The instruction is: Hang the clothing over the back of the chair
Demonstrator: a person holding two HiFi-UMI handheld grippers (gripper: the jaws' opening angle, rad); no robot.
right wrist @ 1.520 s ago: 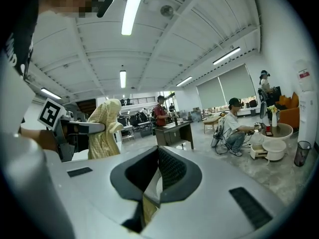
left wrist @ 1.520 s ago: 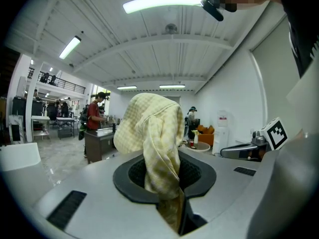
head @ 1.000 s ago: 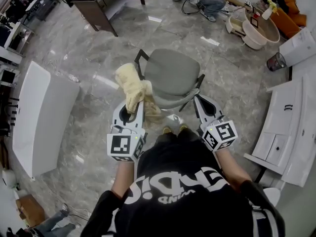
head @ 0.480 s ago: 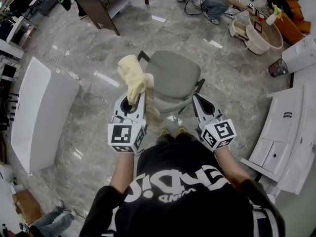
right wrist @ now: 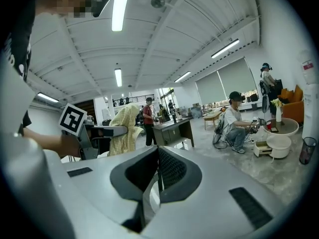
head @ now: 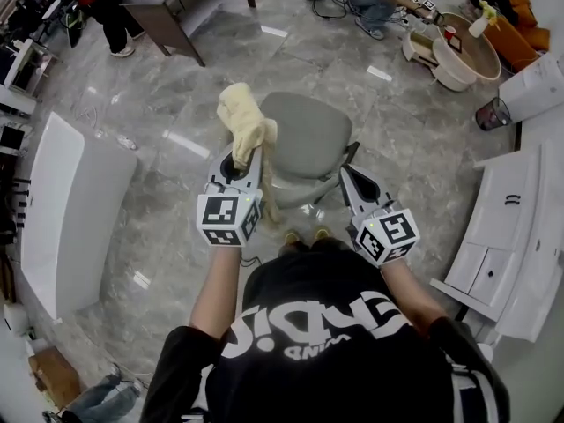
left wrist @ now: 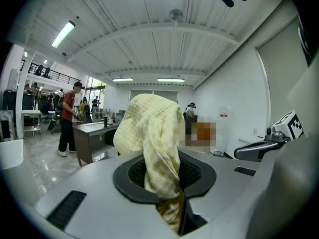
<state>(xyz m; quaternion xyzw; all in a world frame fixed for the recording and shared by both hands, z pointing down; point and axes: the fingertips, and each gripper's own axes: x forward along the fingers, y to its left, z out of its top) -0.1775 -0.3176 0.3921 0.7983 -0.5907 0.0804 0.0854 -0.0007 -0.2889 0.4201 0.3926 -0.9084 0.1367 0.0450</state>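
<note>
Jaws of the left gripper (left wrist: 167,178) pinch the pale yellow clothing (left wrist: 155,133), which bunches up above them at the grey chair's (head: 310,135) left side. Right gripper (right wrist: 158,176) jaws meet, empty, near the chair's other side.

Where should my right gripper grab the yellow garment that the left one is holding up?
Probably the loose tail of the yellow garment drooping beside the left gripper. Come in from the right, over the chair: that end hangs free and faces the right gripper, whose jaws must open first.
</note>
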